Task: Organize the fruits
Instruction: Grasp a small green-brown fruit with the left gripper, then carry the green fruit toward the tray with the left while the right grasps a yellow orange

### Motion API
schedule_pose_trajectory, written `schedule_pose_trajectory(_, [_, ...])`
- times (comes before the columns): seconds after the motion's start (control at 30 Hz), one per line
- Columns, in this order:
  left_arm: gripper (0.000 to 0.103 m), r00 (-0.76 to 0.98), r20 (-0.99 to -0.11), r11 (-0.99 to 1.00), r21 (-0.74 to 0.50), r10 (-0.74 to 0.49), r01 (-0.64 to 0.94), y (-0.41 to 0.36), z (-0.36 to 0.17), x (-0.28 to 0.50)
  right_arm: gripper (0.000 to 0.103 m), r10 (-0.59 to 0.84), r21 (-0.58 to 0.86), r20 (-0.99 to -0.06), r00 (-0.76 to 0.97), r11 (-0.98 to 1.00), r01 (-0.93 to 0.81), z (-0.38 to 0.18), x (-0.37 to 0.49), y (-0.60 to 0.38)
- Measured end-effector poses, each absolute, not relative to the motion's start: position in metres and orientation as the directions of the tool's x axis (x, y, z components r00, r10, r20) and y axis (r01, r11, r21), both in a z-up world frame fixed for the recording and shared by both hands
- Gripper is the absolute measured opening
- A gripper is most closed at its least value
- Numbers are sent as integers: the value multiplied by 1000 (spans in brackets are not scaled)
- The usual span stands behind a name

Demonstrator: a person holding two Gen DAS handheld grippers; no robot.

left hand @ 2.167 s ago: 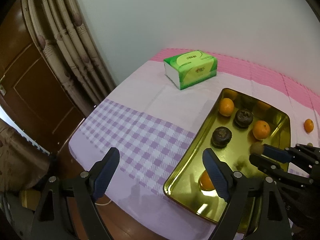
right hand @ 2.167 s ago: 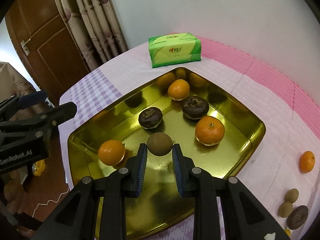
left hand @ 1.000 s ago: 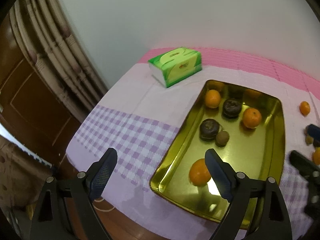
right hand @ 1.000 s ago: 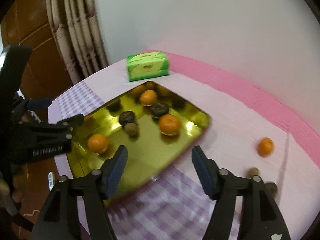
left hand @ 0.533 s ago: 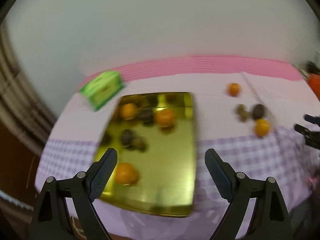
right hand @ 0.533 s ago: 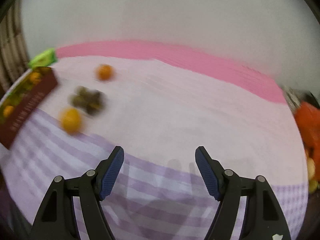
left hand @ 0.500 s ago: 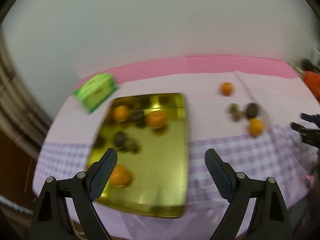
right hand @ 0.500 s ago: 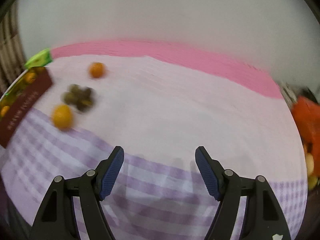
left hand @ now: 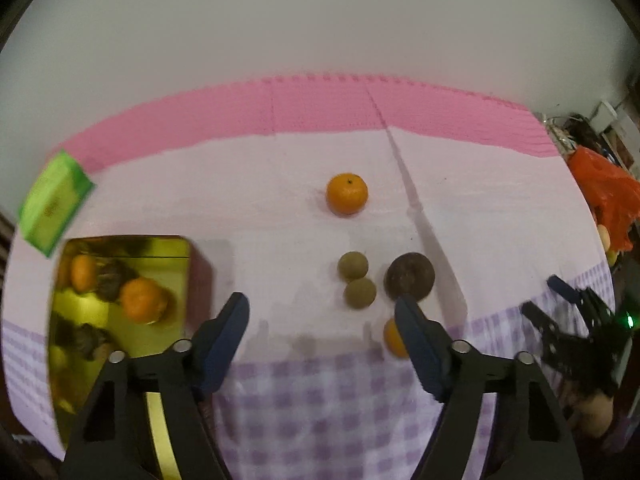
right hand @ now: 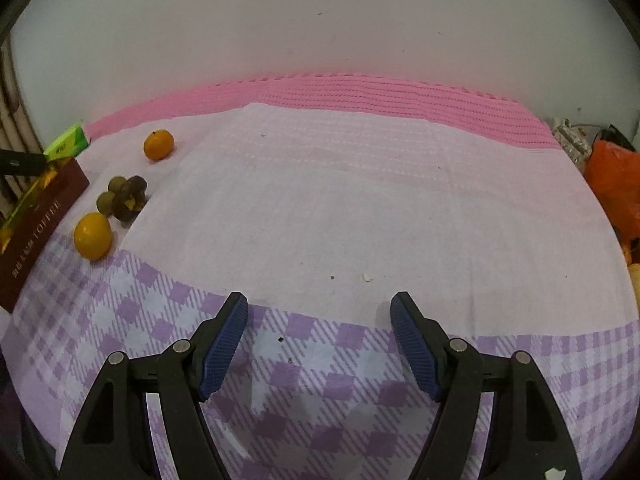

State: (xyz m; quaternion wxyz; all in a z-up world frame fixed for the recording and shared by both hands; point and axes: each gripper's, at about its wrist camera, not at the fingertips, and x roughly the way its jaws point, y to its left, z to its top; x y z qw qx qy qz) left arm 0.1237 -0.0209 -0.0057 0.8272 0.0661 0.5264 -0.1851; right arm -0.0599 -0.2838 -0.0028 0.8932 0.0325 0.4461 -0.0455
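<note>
A gold tray [left hand: 176, 280] at the left holds several oranges and dark fruits; its maroon side shows in the right wrist view [right hand: 44, 216]. On the cloth lie an orange [left hand: 346, 193], two small brown fruits [left hand: 352, 265] [left hand: 360, 293], a dark round fruit [left hand: 409, 277] and a second orange [left hand: 394, 338] partly behind my left finger. The right wrist view shows the same group far left: orange [right hand: 159, 144], dark fruit [right hand: 130, 196], orange [right hand: 93, 235]. My left gripper [left hand: 322, 320] is open above the cloth just before the loose fruits. My right gripper [right hand: 319, 320] is open and empty over bare cloth; it also shows at the right edge [left hand: 560, 300].
A green tissue box [left hand: 54, 204] lies beyond the tray near the wall. An orange plastic bag [left hand: 608, 196] sits off the table's right end. The cloth is pink at the back, white in the middle, purple checked at the front edge.
The right gripper let go of a brown fruit in the tray and swung away right. The left gripper turned from the tray toward the loose fruits and moved closer.
</note>
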Motion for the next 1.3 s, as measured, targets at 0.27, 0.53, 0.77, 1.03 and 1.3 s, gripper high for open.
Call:
schedule_pose_trajectory(0.27, [66, 260, -921, 924, -201, -291, 325, -34, -47, 160, 80, -26, 38, -801, 598, 995, 94, -2, -60, -285])
schedule_pose_trajectory(0.53, [26, 260, -935, 931, -146, -240, 334, -47, -69, 163, 87, -16, 43, -803, 596, 995, 85, -4, -58, -284])
schedule_pose_trajectory(0.77, [25, 319, -905, 942, -198, -282, 270, -15, -47, 137, 87, -15, 46, -802, 597, 995, 87, -4, -58, -285])
schedule_pose_trajectory(1.03, [26, 399, -872, 954, -216, -284, 206, 43, 2, 77, 83, 120, 107, -753, 647, 992, -60, 28, -55, -239])
schedule_pose_trajectory(1.3, [26, 441, -862, 968, -229, -251, 102, 100, 17, 46, 71, 311, 248, -767, 561, 950, -187, 20, -31, -176])
